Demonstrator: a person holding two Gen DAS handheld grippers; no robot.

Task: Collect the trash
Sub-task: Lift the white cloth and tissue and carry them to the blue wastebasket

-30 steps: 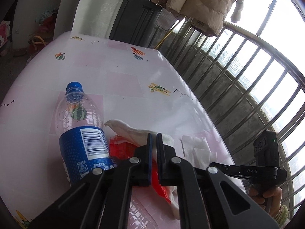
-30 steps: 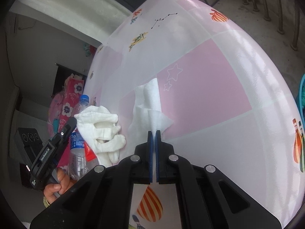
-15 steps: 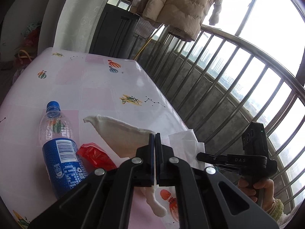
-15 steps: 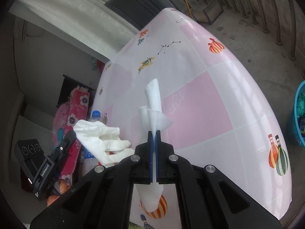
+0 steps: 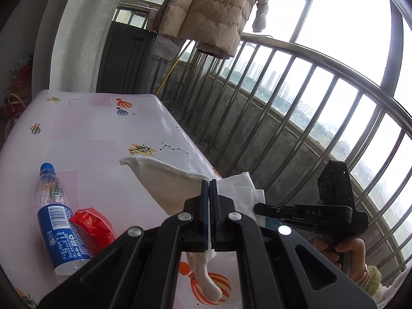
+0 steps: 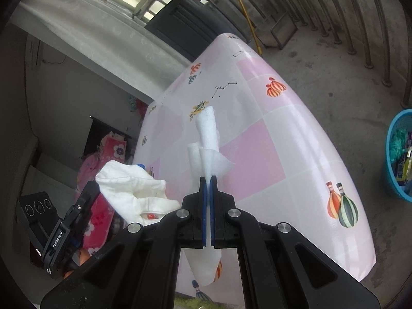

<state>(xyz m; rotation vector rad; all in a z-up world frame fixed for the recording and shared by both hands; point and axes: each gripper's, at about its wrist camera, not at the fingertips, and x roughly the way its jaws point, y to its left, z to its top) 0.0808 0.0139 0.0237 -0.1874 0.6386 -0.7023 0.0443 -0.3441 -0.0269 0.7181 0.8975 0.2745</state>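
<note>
Gripping a white cloth [image 5: 164,180], our left claw [image 5: 209,188] is clenched on it, the jaws pressed together with only a thin fold between them. Ahead of the claw the cloth fans out in a wedge above the table [image 5: 85,134], and a limp tail of it hangs below the jaws; the claw's own frame hides the part in between, so we cannot tell how much cloth is bunched there. Our right claw [image 6: 208,180] is likewise clenched, on a white paper tissue [image 6: 208,139] that stands up in a twisted strip ahead of the fingertips, with another end drooping beneath the jaws. In the left wrist view that tissue peeks out just right of the left claw, partly covered by it, and the hand [image 5: 345,255] carrying the right claw is cut off at the frame's edge.

Left of the left claw, a plastic bottle [image 5: 58,221] with a blue cap and blue label lies on the table, its base hidden behind the claw's arm. A crumpled red wrapper [image 5: 94,228] lies just beside it, touching the label as far as we can make out. Well to the right of the right claw, a blue basket [image 6: 394,154] sits on the floor, half cropped; its contents are too distorted to name.
</note>
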